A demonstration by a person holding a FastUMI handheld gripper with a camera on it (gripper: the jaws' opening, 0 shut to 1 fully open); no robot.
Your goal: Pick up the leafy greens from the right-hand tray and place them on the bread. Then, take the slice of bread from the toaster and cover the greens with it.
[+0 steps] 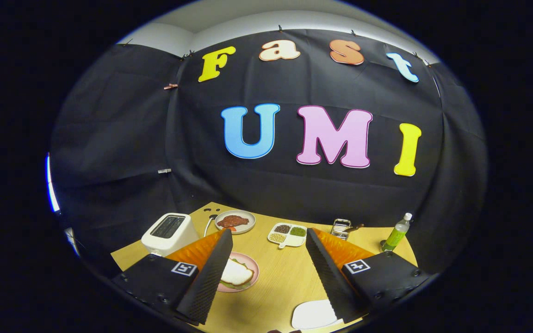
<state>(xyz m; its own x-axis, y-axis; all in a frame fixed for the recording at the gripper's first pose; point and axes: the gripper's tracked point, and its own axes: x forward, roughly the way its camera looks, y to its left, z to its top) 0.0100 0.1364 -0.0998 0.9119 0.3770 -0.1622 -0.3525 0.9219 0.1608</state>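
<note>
My gripper [269, 232] is open and held above the wooden table [285, 282], with nothing between its fingers. On a pink plate [253, 268] beside the left finger lies a pale slice of bread [236, 274], and green leaves peek out from under its edges. The left finger hides part of that plate. A white toaster [169, 232] stands at the table's back left, beyond the left finger; its top slot looks dark. A plain white tray [312, 314] sits close by, at the base of the right finger, with a bare surface.
A grey plate of reddish meat [234, 221] sits at the back beside the toaster. A white divided dish [288, 233] of beans and grains lies beyond the fingers. A small metal rack [340, 227] and a green bottle [397, 233] stand at the back right.
</note>
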